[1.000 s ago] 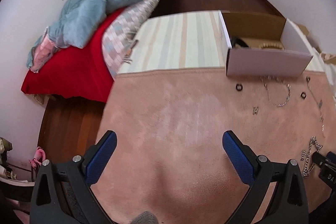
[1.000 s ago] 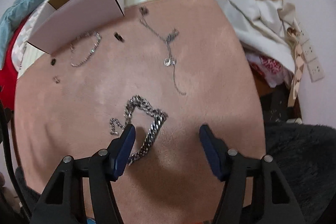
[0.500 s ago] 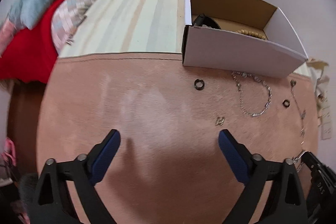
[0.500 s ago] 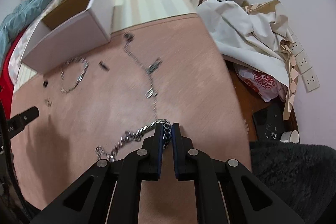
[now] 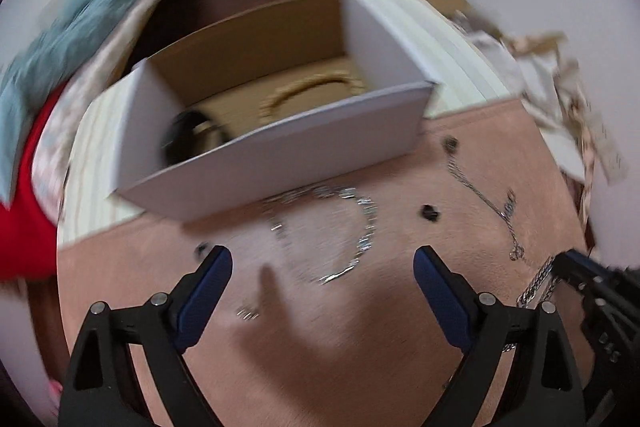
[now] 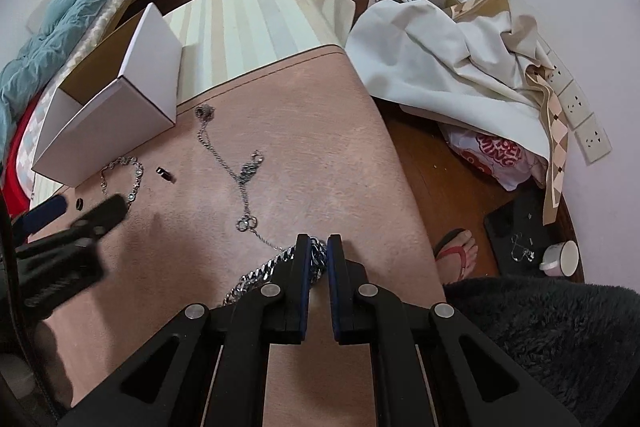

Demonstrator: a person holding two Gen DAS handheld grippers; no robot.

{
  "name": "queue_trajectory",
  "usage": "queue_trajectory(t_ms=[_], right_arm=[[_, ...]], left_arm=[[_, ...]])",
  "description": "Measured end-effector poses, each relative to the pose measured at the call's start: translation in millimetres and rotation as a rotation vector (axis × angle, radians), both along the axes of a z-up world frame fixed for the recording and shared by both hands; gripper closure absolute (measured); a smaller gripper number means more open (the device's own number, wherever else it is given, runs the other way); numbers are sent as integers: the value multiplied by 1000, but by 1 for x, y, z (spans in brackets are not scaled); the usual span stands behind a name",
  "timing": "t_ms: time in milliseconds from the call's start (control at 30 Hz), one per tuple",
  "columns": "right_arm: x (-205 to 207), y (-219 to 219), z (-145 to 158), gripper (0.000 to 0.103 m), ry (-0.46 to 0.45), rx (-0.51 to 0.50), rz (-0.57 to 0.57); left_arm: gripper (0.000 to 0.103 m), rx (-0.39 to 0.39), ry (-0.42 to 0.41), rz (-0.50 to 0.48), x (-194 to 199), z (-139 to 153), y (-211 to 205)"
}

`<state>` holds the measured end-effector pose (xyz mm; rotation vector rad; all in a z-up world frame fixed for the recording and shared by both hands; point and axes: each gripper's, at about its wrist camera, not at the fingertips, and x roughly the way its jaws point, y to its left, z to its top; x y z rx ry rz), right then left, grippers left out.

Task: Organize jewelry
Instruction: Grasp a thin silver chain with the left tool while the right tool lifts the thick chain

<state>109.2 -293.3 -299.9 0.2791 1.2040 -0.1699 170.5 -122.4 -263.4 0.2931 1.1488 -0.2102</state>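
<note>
Chunky chain [image 6: 260,273] now clamped.
Your right claw [image 6: 318,255] has pinched it; left claw [image 5: 322,277], wide, has swung over the bracelet [image 5: 340,227]; box [image 5: 280,155] next.

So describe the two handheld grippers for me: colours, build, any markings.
Both match. The left gripper and the right gripper have black angular arms with triangular cut-outs, round silver pivot bolts and dark blue finger pads. White lettering shows on the right gripper's side, too blurred to read. No cables show.

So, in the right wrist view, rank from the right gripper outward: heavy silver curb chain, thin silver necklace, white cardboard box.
1. Heavy silver curb chain: clamped in the right gripper.
2. Thin silver necklace: ahead, mid-mat.
3. White cardboard box: far left, at the mat's edge.
</note>
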Motion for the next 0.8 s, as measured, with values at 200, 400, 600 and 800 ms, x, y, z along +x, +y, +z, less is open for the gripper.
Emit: queue_trajectory(t_ms=[200, 400, 600, 800], right_arm=[[-4, -9, 0, 95, 2, 14, -26], [-4, -10, 1, 94, -1, 27, -23], [-8, -8, 18, 95, -39, 57, -8], [-11, -1, 36, 95, -68, 99, 19]], left_arm=[[52, 40, 14, -99, 9, -14, -17], [99, -19, 66, -136, 5, -15, -24], [99, -144, 67, -39, -6, 11, 12], [99, -218, 35, 45, -20, 43, 59]])
